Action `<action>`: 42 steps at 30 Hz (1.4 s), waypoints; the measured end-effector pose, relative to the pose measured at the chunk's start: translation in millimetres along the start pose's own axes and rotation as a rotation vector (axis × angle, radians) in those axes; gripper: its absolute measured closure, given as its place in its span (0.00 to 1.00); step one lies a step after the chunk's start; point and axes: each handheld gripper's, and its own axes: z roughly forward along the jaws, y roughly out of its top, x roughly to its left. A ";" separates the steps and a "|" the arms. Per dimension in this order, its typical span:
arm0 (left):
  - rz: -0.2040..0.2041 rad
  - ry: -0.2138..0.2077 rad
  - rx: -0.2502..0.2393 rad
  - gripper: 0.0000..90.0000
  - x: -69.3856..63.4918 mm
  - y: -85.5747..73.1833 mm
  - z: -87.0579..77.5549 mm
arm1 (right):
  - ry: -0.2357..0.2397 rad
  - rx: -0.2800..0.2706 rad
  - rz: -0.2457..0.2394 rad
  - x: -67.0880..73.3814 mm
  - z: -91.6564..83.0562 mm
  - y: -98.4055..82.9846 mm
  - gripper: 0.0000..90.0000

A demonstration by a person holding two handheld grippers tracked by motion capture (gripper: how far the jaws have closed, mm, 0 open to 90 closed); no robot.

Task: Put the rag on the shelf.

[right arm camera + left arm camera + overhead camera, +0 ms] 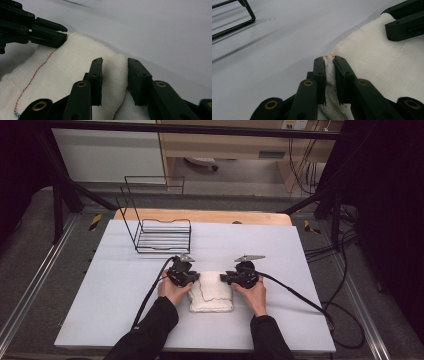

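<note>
Lying folded at the desk's (pixel 125 310) 6 o'clock, one white cloth (pixel 211 292) has two claws on it: left claw (pixel 329 62) clenched on its corner, right claw (pixel 115 72) parted astride its edge. One wire rack (pixel 162 232) stands at 11 o'clock. The right gripper view shows the cloth's red stitching (pixel 37 70).

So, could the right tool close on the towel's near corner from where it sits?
Probably yes. The right tool already straddles the folded towel at its edge, jaws open with cloth between them and nothing in the way. The left tool is shut on the opposite corner.
</note>
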 end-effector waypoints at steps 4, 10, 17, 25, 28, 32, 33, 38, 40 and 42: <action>-0.013 -0.010 -0.003 0.89 1.5 0.0 -0.1 | 0.019 0.003 0.017 0.3 -0.5 0.8 0.85; -0.036 -0.027 -0.004 0.90 4.2 0.3 -1.0 | 0.018 -0.004 0.006 1.8 -2.7 0.9 0.89; -0.046 -0.045 -0.047 0.91 5.0 0.5 -6.6 | -0.009 -0.020 -0.030 7.0 -7.1 1.6 0.90; -0.042 -0.070 -0.132 0.91 2.4 1.4 -23.5 | -0.011 -0.097 -0.063 15.0 -25.0 3.3 0.91; -0.034 -0.076 -0.154 0.91 0.5 1.3 -29.2 | -0.007 -0.118 -0.077 18.4 -31.5 3.7 0.91; -0.024 -0.084 -0.185 0.91 -2.2 0.6 -37.0 | -0.005 -0.142 -0.095 22.7 -39.3 4.2 0.91; -0.023 -0.085 -0.192 0.91 -2.9 0.2 -38.8 | -0.005 -0.148 -0.100 23.8 -40.8 4.3 0.91; -0.007 -0.086 -0.215 0.91 -5.2 -0.5 -48.0 | -0.007 -0.180 -0.120 30.6 -48.5 5.9 0.91; 0.000 -0.085 -0.225 0.91 -6.5 -0.7 -51.4 | -0.002 -0.195 -0.122 33.0 -51.8 6.6 0.91; 0.009 -0.085 -0.237 0.91 -8.1 -1.0 -54.8 | -0.001 -0.202 -0.118 34.0 -53.4 6.6 0.91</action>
